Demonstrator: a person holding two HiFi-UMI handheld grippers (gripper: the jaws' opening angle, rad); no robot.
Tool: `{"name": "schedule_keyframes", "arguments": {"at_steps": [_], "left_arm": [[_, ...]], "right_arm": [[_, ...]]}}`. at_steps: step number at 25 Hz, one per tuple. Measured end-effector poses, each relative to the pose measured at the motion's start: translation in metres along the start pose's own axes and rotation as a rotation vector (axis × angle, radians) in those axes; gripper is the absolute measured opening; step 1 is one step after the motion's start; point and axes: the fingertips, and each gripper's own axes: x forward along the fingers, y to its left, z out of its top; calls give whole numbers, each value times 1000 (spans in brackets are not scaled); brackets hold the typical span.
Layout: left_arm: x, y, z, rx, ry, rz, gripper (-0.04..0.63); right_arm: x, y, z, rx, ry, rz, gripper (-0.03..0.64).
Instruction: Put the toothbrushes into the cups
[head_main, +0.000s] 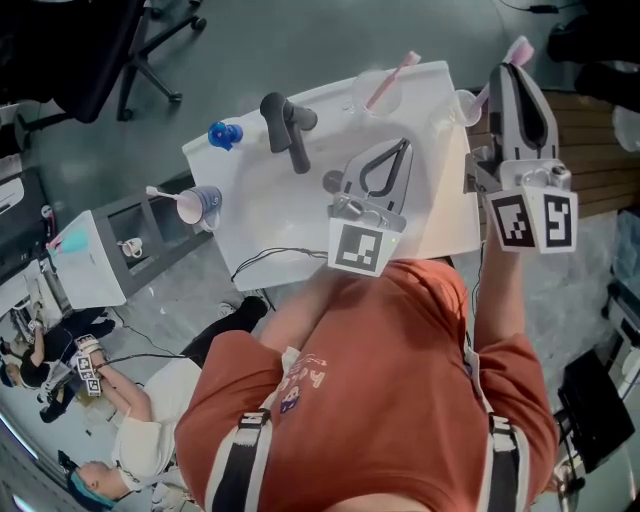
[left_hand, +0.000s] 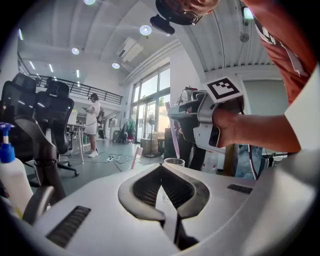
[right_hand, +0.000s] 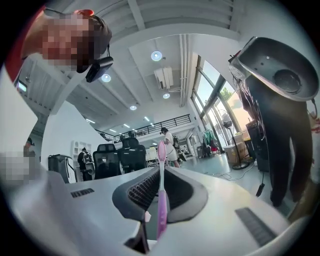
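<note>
My right gripper (right_hand: 161, 171) has its jaws clamped on a pink toothbrush (right_hand: 161, 202). Its long axis runs along the jaws, with the head poking out past the tips, near a clear cup (head_main: 466, 106) at the counter's (head_main: 290, 215) far edge. My left gripper's (left_hand: 160, 169) jaws are pressed together.
</note>
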Motion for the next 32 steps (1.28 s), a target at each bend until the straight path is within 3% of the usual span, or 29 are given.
{"name": "schedule_keyframes", "arguments": {"at_steps": [6, 18, 28, 32], "left_arm": [[-2, 8, -5, -24, 12, 16, 18], [-7, 18, -12, -25, 23, 26, 18], [-6, 17, -12, -19, 25, 29, 18], [-6, 17, -15, -16, 31, 29, 18]], "right_arm": [[-2, -5, -28, 35, 5, -11, 38], [-19, -9, -75, 31, 120, -55, 38], [-28, -10, -100, -38, 221, -66, 38], [-30, -6, -111, -133, 293, -82, 38]]}}
